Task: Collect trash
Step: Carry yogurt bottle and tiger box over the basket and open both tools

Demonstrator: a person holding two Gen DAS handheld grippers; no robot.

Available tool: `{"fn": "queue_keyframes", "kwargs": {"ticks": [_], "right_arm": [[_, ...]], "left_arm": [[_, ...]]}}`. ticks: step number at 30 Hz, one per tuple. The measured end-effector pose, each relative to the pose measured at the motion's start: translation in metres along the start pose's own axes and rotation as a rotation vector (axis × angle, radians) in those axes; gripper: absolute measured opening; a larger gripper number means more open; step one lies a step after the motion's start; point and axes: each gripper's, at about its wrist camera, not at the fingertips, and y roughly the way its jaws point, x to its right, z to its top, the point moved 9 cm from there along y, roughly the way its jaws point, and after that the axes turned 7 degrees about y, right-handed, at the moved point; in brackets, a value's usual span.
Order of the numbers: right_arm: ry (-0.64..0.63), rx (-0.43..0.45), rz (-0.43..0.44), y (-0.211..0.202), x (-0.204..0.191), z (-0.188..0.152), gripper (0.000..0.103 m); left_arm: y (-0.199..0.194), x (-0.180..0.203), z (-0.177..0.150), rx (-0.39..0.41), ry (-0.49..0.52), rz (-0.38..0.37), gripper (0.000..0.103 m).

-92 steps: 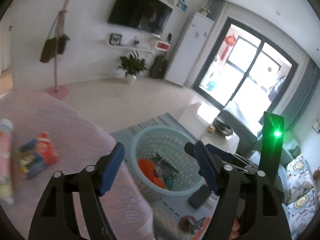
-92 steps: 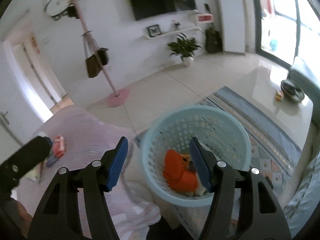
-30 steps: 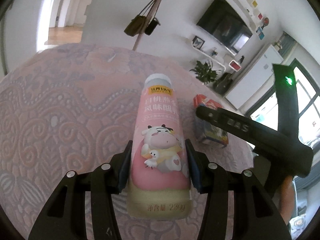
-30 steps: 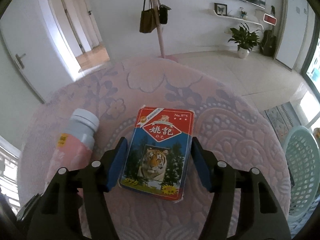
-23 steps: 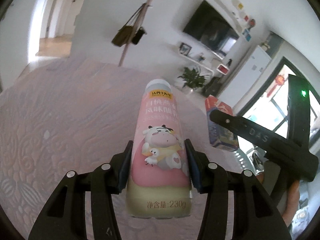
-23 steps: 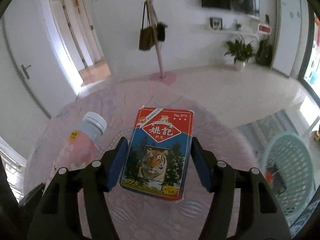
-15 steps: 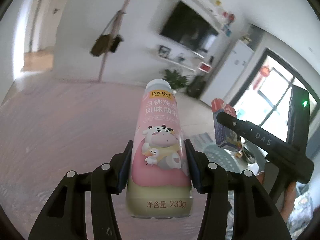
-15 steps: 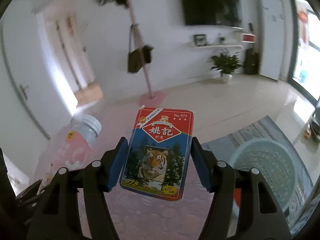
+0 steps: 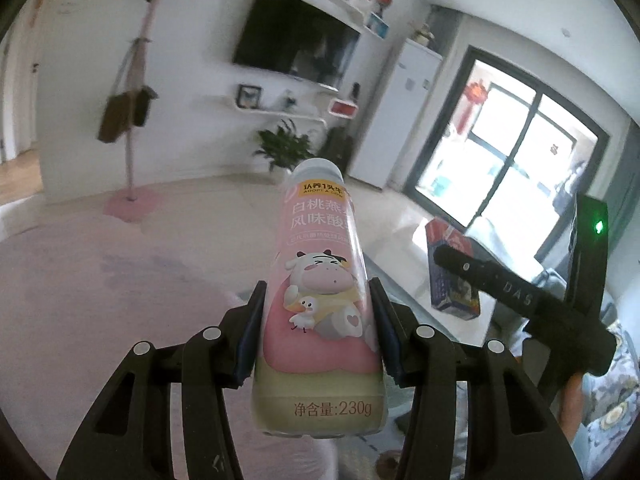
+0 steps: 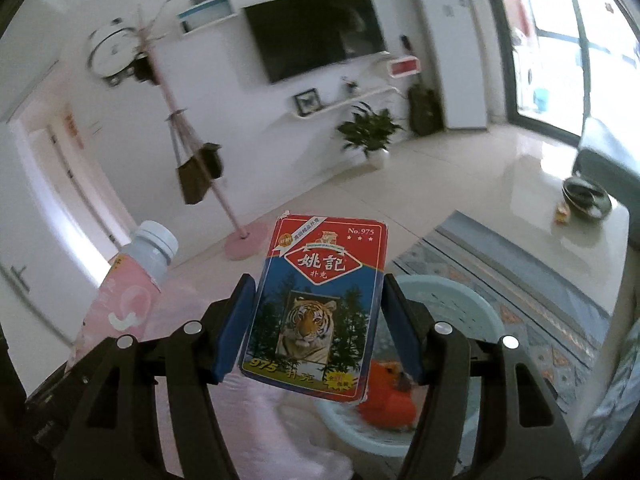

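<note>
Between our left gripper's (image 9: 318, 330) fingers a pink bottle (image 9: 320, 304) sits clamped; our right gripper (image 10: 316, 328) pinches a card box (image 10: 318, 304) (tiger print). Below it, a pale basket (image 10: 476, 312) with orange trash (image 10: 388, 396); beyond, a rug (image 10: 520, 280).

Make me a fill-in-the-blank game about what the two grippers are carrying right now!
1. The left hand-held gripper is shut on a pink ____ with a cartoon cow on it.
2. The card box in the right hand-held gripper has a picture of a ____ on it.
3. Below that box stands a light blue ____ with something orange inside.

Missing words: bottle; tiger; basket
</note>
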Motion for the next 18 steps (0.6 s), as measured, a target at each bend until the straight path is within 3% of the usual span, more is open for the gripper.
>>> {"fn": "queue_keyframes", "kwargs": {"ticks": [8, 18], "right_arm": [[0.118, -0.071, -0.097, 0.041, 0.086, -0.015, 0.061], [0.165, -0.150, -0.156, 0.074, 0.125, -0.039, 0.063]], "left_arm": [[0.069, 0.036, -0.020, -0.113, 0.046, -0.035, 0.048], [0.125, 0.035, -0.041, -0.222, 0.042, -0.046, 0.048]]}}
